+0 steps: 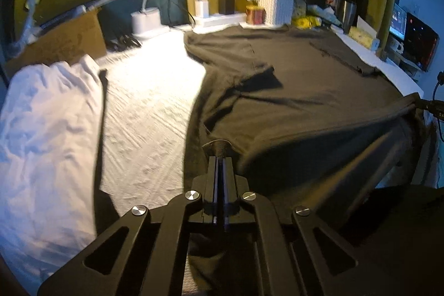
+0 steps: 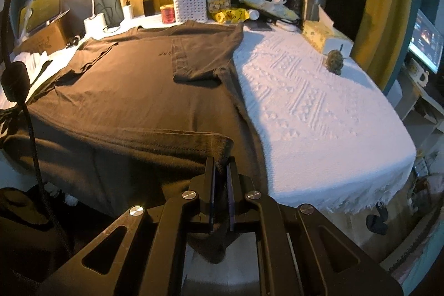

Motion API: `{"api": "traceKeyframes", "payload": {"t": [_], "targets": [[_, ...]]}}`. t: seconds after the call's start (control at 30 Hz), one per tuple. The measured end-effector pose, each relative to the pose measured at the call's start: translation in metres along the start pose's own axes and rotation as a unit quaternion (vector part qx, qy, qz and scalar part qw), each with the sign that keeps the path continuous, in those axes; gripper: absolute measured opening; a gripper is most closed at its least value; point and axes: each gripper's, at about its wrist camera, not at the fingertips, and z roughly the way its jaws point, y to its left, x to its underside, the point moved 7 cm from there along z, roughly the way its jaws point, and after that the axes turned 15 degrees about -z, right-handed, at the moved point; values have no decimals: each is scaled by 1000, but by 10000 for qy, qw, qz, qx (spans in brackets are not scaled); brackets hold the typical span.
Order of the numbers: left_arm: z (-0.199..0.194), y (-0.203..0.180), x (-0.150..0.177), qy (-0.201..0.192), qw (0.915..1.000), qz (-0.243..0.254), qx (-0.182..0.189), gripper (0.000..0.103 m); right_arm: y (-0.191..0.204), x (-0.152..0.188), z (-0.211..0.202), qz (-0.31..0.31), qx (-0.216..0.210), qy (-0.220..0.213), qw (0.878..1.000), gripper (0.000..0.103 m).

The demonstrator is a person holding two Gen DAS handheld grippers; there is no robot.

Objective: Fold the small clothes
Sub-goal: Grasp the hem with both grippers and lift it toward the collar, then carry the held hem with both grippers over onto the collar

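A dark brown T-shirt (image 1: 305, 90) lies spread on a white textured table cover (image 1: 149, 107), both sleeves folded in over the body. It also shows in the right wrist view (image 2: 133, 85). My left gripper (image 1: 220, 157) is shut on the shirt's bottom hem at its left corner. My right gripper (image 2: 221, 160) is shut on the hem at the right corner, where the stitched hem edge (image 2: 177, 142) is lifted a little off the table. The hem stretches between the two grippers at the near table edge.
A white garment (image 1: 47, 126) lies bunched at the left. A lit desk lamp (image 1: 147, 15), cardboard box (image 1: 61, 40), white basket (image 2: 190, 3), jar, bottles, tissue box (image 2: 319, 33) and small figurine (image 2: 335, 61) stand along the back and right. A screen (image 2: 426, 42) glows beyond the table's right edge.
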Motion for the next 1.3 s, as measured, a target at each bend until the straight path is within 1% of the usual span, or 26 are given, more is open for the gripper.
{"api": "traceKeyframes", "payload": {"t": [0.3, 0.43, 0.57, 0.77, 1.1, 1.3], "targets": [[-19, 4, -19, -392, 9992, -44, -101, 1, -10, -21, -18, -44, 194, -291, 9994, 8], [-29, 7, -32, -674, 9975, -159, -122, 1, -16, -33, -23, 1, 220, -443, 9988, 8], [-32, 9, -45, -850, 9961, -158, -175, 1, -21, -45, -23, 56, 218, -580, 9981, 8], [-32, 10, -64, -956, 9950, -43, -297, 1, -23, -65, -15, 116, 127, -743, 9971, 8], [-36, 7, -99, -1223, 9920, -84, -288, 1, -37, -92, -8, 192, 180, -909, 9955, 8], [-31, 3, -117, -1309, 9911, -68, -231, 1, -44, -108, -3, 194, 205, -932, 9953, 8]]}}
